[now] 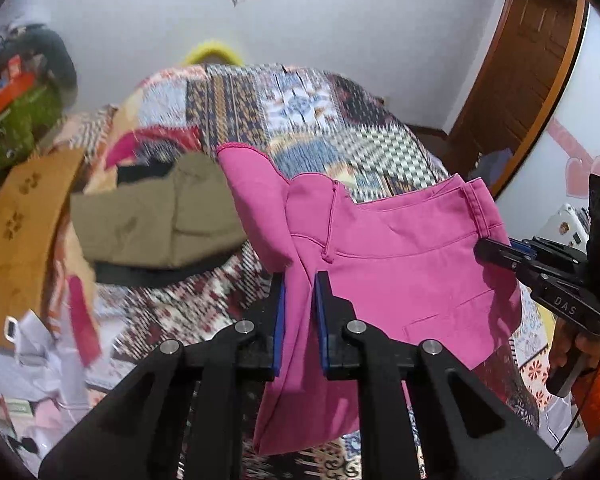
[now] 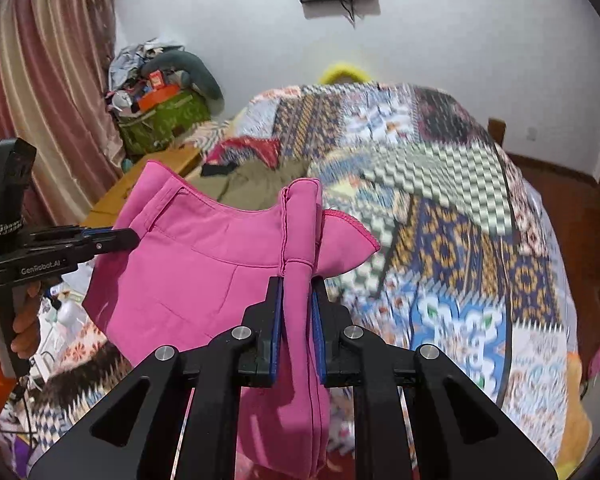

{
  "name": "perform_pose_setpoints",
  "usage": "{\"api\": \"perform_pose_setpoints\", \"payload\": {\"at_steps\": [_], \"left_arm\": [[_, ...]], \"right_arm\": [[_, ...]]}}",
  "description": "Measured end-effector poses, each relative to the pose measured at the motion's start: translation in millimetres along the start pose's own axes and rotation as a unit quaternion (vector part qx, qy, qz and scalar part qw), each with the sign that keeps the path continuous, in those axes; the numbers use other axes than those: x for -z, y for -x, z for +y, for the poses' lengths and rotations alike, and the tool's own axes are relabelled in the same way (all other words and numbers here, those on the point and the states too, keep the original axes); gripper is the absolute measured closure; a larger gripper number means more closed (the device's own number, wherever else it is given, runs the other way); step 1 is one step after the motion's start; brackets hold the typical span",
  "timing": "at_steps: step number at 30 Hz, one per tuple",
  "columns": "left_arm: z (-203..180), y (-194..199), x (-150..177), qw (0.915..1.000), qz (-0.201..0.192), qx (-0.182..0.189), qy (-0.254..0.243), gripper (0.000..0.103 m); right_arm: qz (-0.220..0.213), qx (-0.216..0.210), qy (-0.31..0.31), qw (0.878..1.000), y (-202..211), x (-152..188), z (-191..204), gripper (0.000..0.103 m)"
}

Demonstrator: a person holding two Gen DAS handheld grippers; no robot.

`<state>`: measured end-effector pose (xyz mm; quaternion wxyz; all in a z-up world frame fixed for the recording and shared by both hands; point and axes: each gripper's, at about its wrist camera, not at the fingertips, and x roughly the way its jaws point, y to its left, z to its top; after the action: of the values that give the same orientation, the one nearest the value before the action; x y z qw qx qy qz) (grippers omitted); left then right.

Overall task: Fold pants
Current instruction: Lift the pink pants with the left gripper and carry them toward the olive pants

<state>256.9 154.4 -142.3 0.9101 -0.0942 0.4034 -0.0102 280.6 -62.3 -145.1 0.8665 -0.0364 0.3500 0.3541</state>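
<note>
Pink pants (image 1: 400,264) hang in the air above the bed, held up between both grippers. My left gripper (image 1: 300,280) is shut on one bunched end of the waistband. In its view the right gripper (image 1: 484,246) pinches the other waistband corner. In the right wrist view my right gripper (image 2: 298,284) is shut on a bunched fold of the pink pants (image 2: 204,264), and the left gripper (image 2: 134,238) grips the far waistband corner. The legs hang down below, mostly hidden behind the fingers.
The bed carries a patchwork quilt (image 2: 440,208). Folded olive and black clothes (image 1: 156,220) and red cloth lie on its left side. A brown cardboard box (image 1: 24,216) and a heaped green bag (image 2: 164,116) stand left. A wooden door (image 1: 516,80) is right.
</note>
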Motion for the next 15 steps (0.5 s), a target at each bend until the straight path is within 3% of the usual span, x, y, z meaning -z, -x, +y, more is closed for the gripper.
{"api": "perform_pose_setpoints", "payload": {"at_steps": [8, 15], "left_arm": [[34.6, 15.8, -38.4, 0.9985, -0.041, -0.037, 0.002, 0.090], [78.3, 2.4, -62.3, 0.9966, -0.045, -0.065, 0.023, 0.090]], "right_arm": [[-0.041, -0.002, 0.044, 0.998, -15.3, -52.9, 29.1, 0.091], [-0.047, -0.011, 0.077, 0.996, -48.5, -87.6, 50.4, 0.091]]}}
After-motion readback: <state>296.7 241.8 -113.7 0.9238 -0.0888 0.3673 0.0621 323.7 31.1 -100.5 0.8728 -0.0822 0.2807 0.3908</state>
